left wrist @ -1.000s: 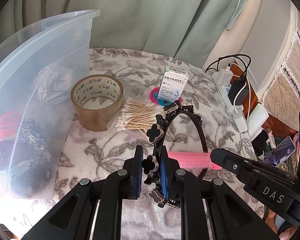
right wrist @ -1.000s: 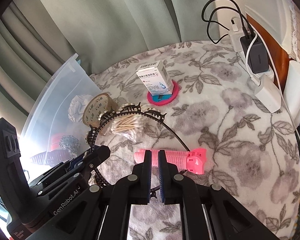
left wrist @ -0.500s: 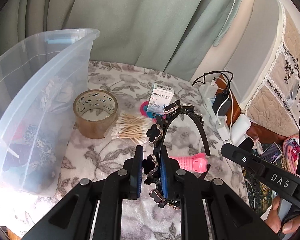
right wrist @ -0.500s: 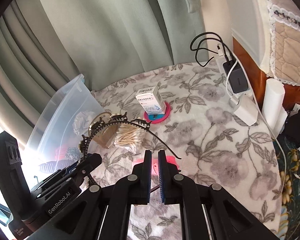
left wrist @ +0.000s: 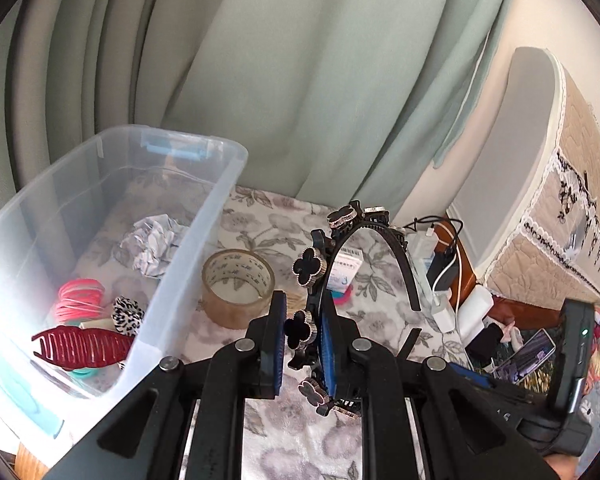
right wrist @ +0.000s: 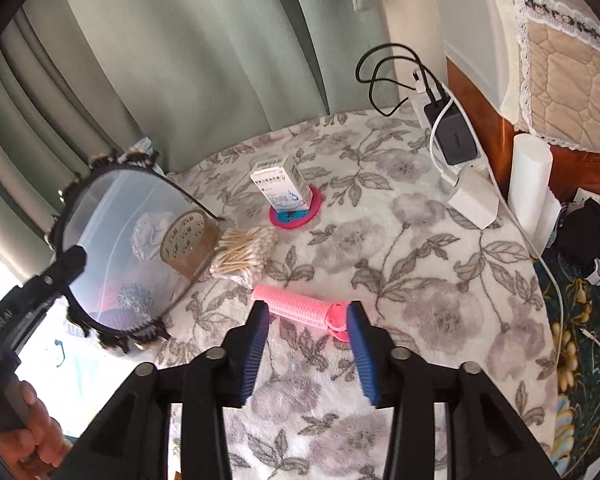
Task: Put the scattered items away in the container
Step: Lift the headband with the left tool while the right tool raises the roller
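We are holding the black clover-studded headband clamped in the left gripper, pinched on one side of its arc and raised above the floral tablecloth, beside the clear plastic bin. We are judging it light, springy and thin, liable to swing; a grip on the band between the studs seems soundest. The right gripper is hanging spread wide around the pink hair roller, grasping nothing. The roller looks light, hollow and apt to roll; across its barrel suits best. The bin is holding crumpled paper, pink hair ties, a leopard scrunchie and a red claw clip.
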